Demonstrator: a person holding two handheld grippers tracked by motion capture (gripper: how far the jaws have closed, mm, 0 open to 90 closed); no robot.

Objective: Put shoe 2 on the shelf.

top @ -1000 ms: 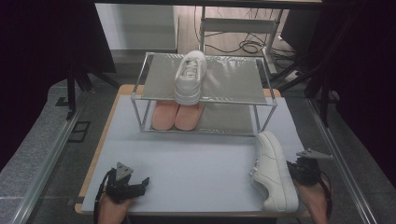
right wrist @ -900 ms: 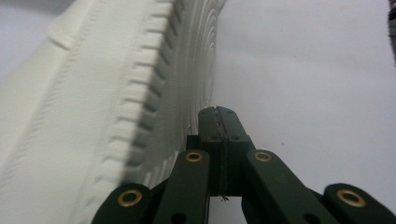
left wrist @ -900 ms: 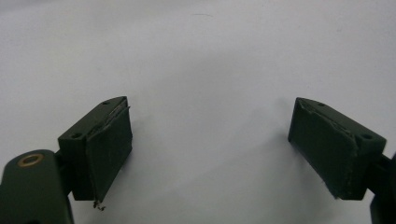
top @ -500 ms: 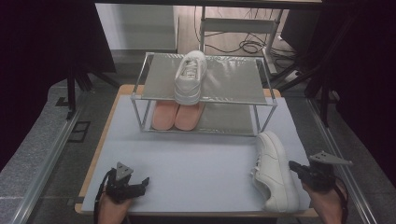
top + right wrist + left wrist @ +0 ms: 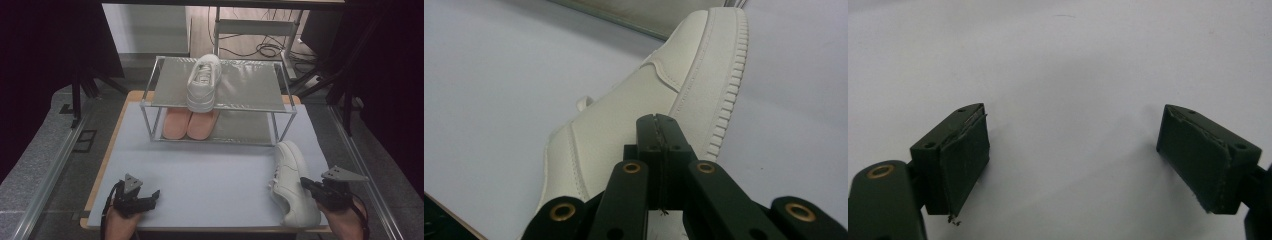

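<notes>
The right gripper's (image 5: 311,186) fingers (image 5: 659,131) are pressed together, holding nothing, just beside the white sneaker (image 5: 292,182); it lies on the worktop (image 5: 210,170) near the right edge, long axis front to back, toe towards the rack (image 5: 220,100); the left gripper's (image 5: 145,197) fingers (image 5: 955,160) stand wide, empty.

light: dim, even | surroundings: near black | shadows: soft | focus: slightly soft, grainy | glare: faint sheen on tabletop (image 5: 210,175)

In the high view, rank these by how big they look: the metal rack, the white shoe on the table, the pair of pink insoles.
1. Metal rack, clearly largest.
2. White shoe on the table, though nearness to the camera enlarges it.
3. Pink insoles, partly hidden under the rack's top shelf.
</notes>
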